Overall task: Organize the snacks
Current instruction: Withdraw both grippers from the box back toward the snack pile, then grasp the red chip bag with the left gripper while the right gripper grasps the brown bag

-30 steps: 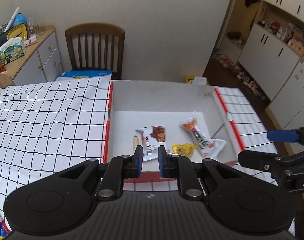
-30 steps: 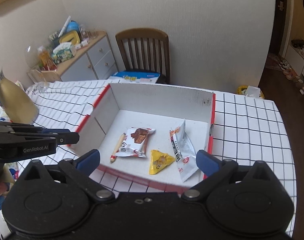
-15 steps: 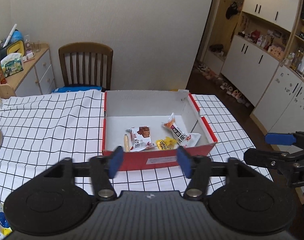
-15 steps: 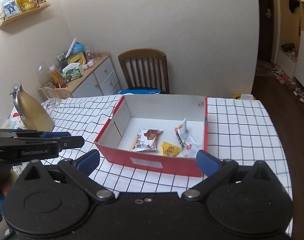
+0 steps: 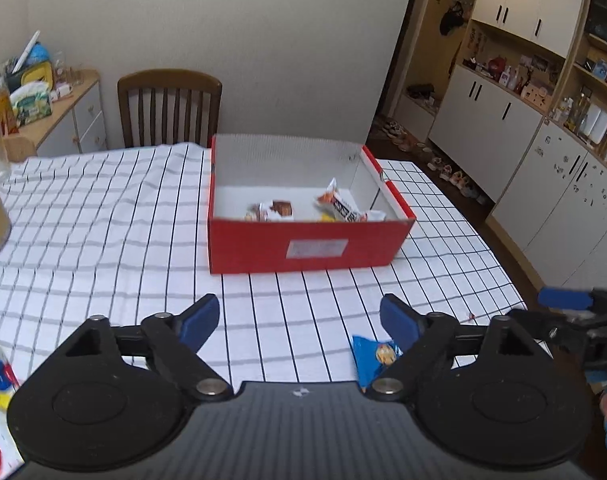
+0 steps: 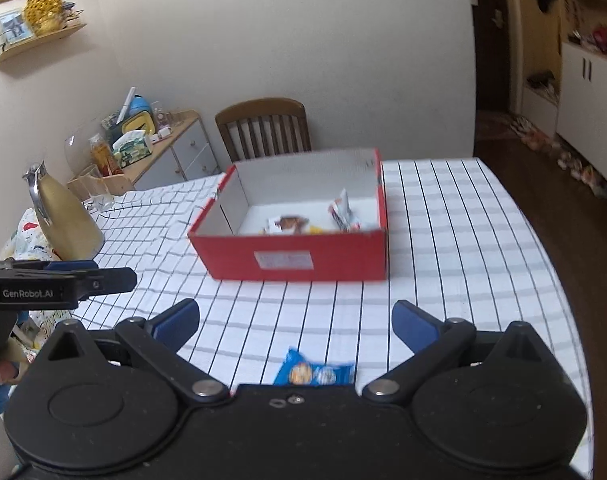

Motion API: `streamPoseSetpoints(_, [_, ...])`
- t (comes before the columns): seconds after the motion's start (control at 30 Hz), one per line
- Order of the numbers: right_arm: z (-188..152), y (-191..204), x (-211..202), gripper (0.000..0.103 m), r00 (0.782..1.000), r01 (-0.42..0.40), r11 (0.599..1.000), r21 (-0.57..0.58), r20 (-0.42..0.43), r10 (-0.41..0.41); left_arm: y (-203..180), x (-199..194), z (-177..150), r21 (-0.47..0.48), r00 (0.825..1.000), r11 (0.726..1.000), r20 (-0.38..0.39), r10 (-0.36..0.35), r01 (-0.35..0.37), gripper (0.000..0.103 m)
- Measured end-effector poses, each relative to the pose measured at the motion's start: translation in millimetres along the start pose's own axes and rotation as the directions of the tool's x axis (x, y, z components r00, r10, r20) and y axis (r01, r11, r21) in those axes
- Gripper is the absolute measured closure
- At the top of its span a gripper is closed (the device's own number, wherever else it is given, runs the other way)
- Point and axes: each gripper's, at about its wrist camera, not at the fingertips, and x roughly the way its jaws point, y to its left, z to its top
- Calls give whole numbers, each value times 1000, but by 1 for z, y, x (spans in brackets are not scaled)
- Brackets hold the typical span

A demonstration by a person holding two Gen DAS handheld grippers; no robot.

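In the left wrist view, the left gripper (image 5: 299, 322) fills the lower frame with its jaws opening, already wide, and nothing between them but checked tablecloth (image 5: 103, 240). The red box (image 5: 307, 244) sits at centre frame, well ahead of the pads, with a few wrapped snacks (image 5: 335, 206) on its floor. At lower right a blue packet (image 5: 373, 358) lies on the cloth, half hidden behind the right-hand finger, outside the gap.

In the right wrist view, a gold jug (image 6: 65, 216) stands at left and the box at centre. The right gripper (image 6: 295, 320) has its jaws spread wide and empty. The blue packet (image 6: 313, 372) lies at bottom centre, just below the gap between the pads, its long axis running across the frame. It appears the right gripper is the better placed: the packet lies centred under it, while it sits off to the side of the left one.
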Motion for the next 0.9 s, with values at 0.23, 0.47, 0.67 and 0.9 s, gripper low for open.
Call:
streamPoseSetpoints(0.23, [-45,-2,1,0,998,37,998,52,-51,-35,-5,1,-29,1,998,999,-40,-38,38,10])
streamPoseSetpoints(0.47, [-77,-5,11,2,993,78,994,71,-88,-72,-22,17,-57,-1,990,996,-115,-87,87,10])
streamPoseSetpoints(0.67, [-95,-11,25,6,987,102,991,89,-130,-90,-32,40,-70,-2,980,998,-189,-69,69,10])
streamPoseSetpoints(0.9, [-108,-17,45,12,979,123,987,103,-175,-104,-33,70,-69,-49,958,995,-271,-94,83,10])
